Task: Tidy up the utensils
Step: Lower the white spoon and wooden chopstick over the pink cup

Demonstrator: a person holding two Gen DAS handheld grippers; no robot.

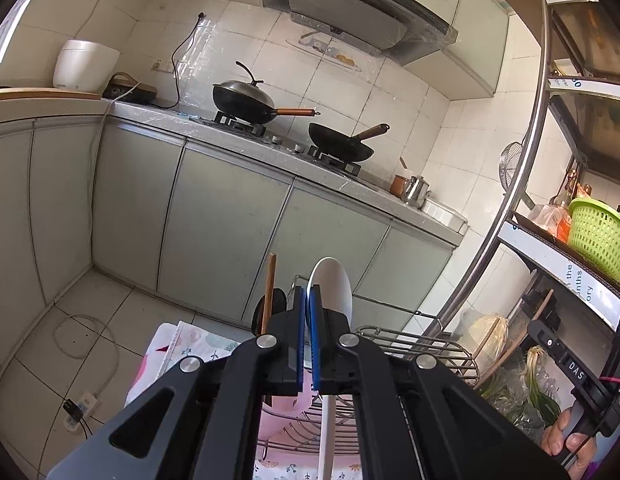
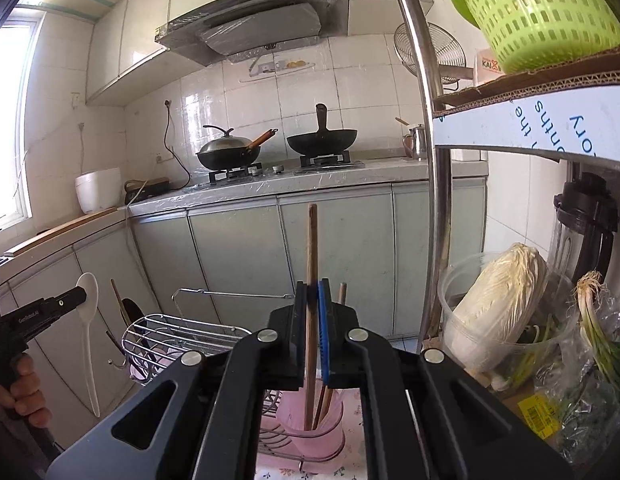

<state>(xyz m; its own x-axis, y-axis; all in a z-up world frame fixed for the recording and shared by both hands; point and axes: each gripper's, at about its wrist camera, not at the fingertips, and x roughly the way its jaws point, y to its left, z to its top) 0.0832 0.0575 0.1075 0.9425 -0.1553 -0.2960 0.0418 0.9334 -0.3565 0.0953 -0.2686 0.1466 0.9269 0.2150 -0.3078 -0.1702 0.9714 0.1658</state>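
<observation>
My left gripper [image 1: 308, 300] is shut on a white spoon [image 1: 332, 292], bowl up, its handle hanging down over a wire rack [image 1: 422, 350]. The spoon also shows at the left of the right wrist view [image 2: 87, 320]. My right gripper [image 2: 313, 300] is shut on a wooden chopstick [image 2: 312, 248], held upright with its lower end in a pink cup [image 2: 314, 436]. A second chopstick [image 2: 341, 292] stands in that cup. A black ladle with a wooden handle [image 1: 268, 292] stands in the rack's other pink holder.
The rack sits on a flowered cloth [image 1: 189, 344]. A steel shelf pole [image 2: 426, 120] rises at the right, with a green basket [image 2: 534, 8], a cabbage in a clear tub [image 2: 494, 300] and scallions [image 2: 602, 336]. Grey cabinets and a stove with two woks [image 2: 322, 140] lie behind.
</observation>
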